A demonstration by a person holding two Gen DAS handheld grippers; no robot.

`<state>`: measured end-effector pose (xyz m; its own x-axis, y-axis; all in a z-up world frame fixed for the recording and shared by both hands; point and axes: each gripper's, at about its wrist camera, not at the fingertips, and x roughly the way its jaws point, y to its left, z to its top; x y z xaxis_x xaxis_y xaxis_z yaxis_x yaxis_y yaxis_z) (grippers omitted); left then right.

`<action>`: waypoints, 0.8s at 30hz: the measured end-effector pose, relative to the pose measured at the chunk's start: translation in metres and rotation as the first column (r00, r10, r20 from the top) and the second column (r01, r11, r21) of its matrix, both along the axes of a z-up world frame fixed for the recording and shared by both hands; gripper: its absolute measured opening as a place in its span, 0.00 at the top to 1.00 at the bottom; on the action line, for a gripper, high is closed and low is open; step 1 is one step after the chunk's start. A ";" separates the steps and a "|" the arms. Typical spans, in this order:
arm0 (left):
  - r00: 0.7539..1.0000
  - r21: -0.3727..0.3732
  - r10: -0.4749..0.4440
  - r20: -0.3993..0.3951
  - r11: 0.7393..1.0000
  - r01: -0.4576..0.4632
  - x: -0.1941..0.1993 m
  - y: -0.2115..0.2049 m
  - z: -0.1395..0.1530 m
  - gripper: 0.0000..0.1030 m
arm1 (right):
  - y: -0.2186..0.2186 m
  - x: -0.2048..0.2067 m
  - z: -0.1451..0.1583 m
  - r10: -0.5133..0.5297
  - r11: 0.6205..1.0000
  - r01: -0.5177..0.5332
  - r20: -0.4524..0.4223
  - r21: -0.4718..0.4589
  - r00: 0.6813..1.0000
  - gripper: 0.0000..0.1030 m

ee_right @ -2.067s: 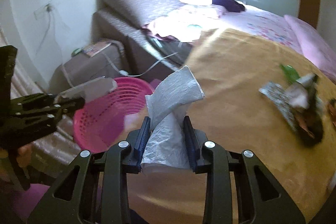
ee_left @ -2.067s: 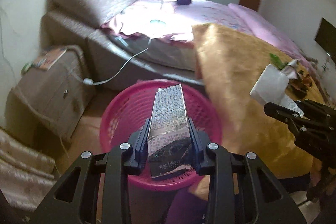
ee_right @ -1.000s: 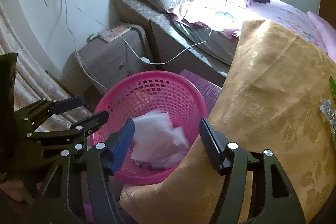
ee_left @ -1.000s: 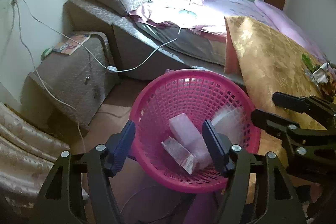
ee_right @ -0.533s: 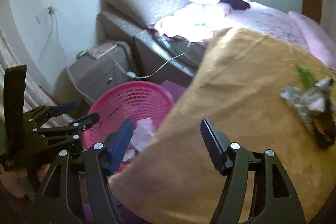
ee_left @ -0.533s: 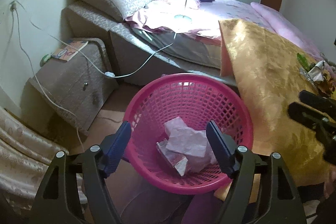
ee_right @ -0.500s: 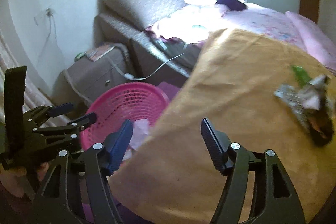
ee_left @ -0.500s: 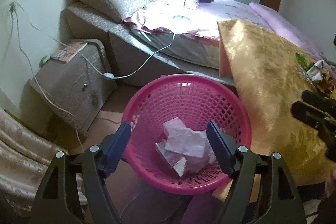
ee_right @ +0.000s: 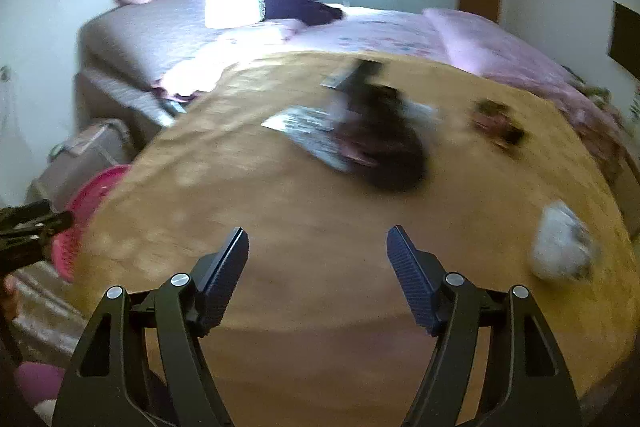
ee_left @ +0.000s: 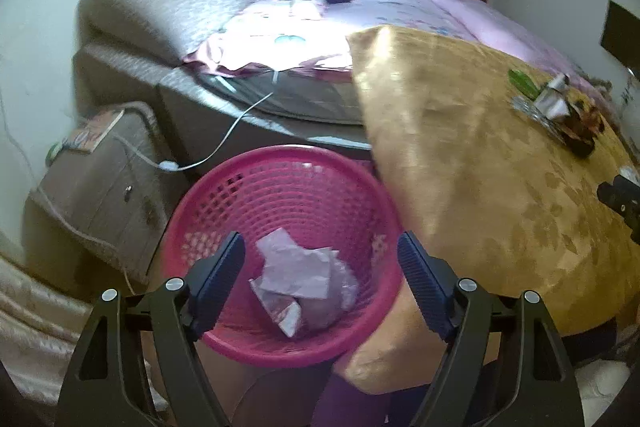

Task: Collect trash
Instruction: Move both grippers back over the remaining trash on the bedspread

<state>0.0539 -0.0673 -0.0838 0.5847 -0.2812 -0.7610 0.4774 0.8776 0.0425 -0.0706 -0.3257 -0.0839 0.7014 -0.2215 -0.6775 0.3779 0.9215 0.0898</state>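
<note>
Trash remains near the far edge of your gold-clothed round table point(ee_right: 280, 227): dark crumpled wrappers point(ee_right: 380, 151). Both claws, left gripper point(ee_left: 320, 279) and right gripper point(ee_right: 316, 263), are opening, empty; reach next, then pinch, returning to the pink plastic basket point(ee_left: 288, 163).

Motion blur smears the trash pile point(ee_right: 372, 143) beyond identifying
</note>
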 end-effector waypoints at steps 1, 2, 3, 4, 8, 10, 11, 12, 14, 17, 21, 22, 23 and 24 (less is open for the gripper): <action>1.000 0.002 -0.014 0.000 1.000 0.014 -0.001 -0.006 0.001 0.27 | -0.006 -0.004 -0.003 -0.015 1.000 0.015 -0.003 0.004 1.000 0.33; 1.000 0.001 -0.027 -0.002 1.000 0.027 -0.002 -0.011 0.001 0.27 | -0.011 -0.009 -0.005 -0.031 1.000 0.031 -0.006 0.004 1.000 0.33; 0.999 0.001 -0.043 -0.005 0.999 0.043 -0.003 -0.017 0.001 0.27 | -0.017 -0.014 -0.007 -0.051 0.999 0.051 -0.009 0.001 0.999 0.33; 0.998 0.001 -0.059 -0.007 0.998 0.059 -0.004 -0.025 0.002 0.27 | -0.020 -0.018 -0.009 -0.065 0.998 0.065 -0.012 -0.003 0.998 0.33; 0.992 0.012 -0.123 0.001 0.992 0.123 -0.008 -0.056 0.005 0.27 | -0.028 -0.028 -0.016 -0.100 0.995 0.099 -0.018 -0.015 0.995 0.33; 0.989 0.011 -0.146 -0.004 0.989 0.146 -0.008 -0.070 0.006 0.27 | -0.030 -0.031 -0.020 -0.113 0.994 0.113 -0.021 -0.015 0.993 0.33; 0.988 0.010 -0.156 -0.004 0.988 0.156 -0.009 -0.076 0.007 0.27 | -0.031 -0.034 -0.021 -0.116 0.993 0.116 -0.021 -0.012 0.993 0.33; 0.986 0.010 -0.169 -0.002 0.986 0.169 -0.009 -0.086 0.008 0.27 | -0.033 -0.035 -0.023 -0.122 0.993 0.122 -0.022 -0.008 0.992 0.33; 0.983 0.010 -0.183 0.004 0.983 0.183 -0.009 -0.101 0.009 0.27 | -0.036 -0.040 -0.023 -0.130 0.992 0.129 -0.019 -0.006 0.991 0.33; 0.980 -0.012 -0.200 -0.014 0.980 0.200 -0.008 -0.125 0.011 0.27 | -0.041 -0.044 -0.022 -0.142 0.990 0.142 -0.012 -0.007 0.990 0.33; 0.966 -0.043 -0.253 -0.051 0.967 0.251 -0.017 -0.159 0.010 0.27 | -0.049 -0.048 -0.022 -0.163 0.987 0.163 -0.007 0.007 0.987 0.33; 0.962 -0.045 -0.267 -0.050 0.963 0.265 -0.021 -0.167 0.011 0.27 | -0.052 -0.050 -0.023 -0.173 0.985 0.173 -0.006 0.013 0.985 0.33; 0.957 -0.047 -0.286 -0.047 0.958 0.284 -0.025 -0.176 0.012 0.27 | -0.056 -0.052 -0.023 -0.179 0.984 0.179 -0.005 0.018 0.984 0.33; 0.953 -0.048 -0.298 -0.045 0.954 0.296 -0.027 -0.182 0.013 0.27 | -0.058 -0.053 -0.023 -0.185 0.983 0.185 -0.003 0.021 0.983 0.33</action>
